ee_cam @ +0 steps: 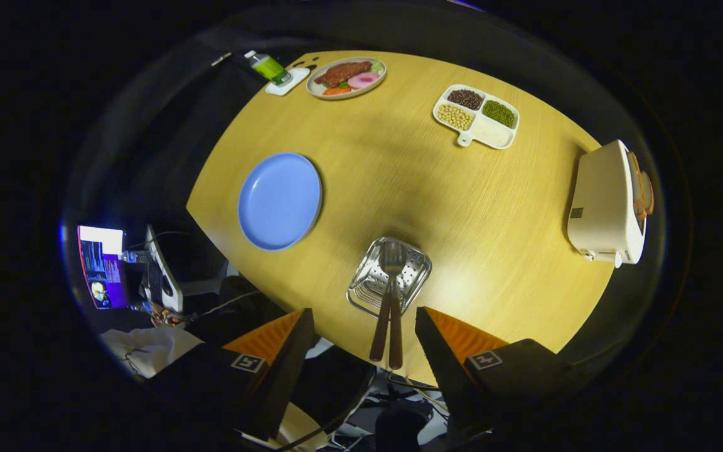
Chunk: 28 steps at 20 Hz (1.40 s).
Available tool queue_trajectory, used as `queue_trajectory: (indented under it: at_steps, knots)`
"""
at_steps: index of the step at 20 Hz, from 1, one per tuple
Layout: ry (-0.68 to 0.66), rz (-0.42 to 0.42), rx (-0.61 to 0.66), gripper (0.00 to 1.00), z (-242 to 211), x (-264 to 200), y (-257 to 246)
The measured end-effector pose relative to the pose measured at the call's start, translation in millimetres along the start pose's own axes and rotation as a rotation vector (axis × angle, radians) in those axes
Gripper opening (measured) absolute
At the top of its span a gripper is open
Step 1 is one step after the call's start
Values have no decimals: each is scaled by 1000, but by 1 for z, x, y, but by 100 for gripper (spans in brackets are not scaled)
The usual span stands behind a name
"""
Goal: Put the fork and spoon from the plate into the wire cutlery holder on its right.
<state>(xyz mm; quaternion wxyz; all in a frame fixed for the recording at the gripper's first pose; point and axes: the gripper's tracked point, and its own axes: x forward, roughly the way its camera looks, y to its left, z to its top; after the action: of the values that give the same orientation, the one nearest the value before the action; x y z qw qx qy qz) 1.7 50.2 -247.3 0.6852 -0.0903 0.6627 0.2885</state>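
Hand-held gripper (364, 326) wide and empty, two brown handles (388, 326) in wire cutlery holder (389, 275), heads overlapping, indistinct

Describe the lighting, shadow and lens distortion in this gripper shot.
Gripper view: fisheye bends the table edge into a curve; a soft dark shadow runs down the table's middle toward the wire cutlery holder, which glints; the blue plate is evenly lit; surroundings fall dark; the tool is open, its fingers flanking the two handles.

Bright, sharp table (399, 188); dark surroundings, fisheye bending at edges.
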Motion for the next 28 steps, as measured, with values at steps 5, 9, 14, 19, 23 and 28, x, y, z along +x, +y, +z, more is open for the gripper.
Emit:
queue_trajectory:
  at_steps: [5,9,14,19,23,28]
  knots:
    - [-259,-1,104,99,8,-40,6]
    - [-500,-55,211,99,20,-81,0]
    - [-777,-104,341,99,36,-128,4]
    - [-991,-192,383,99,47,-168,26]
    - [-1134,-274,370,99,62,-198,50]
    - [-1328,-454,292,99,60,-253,72]
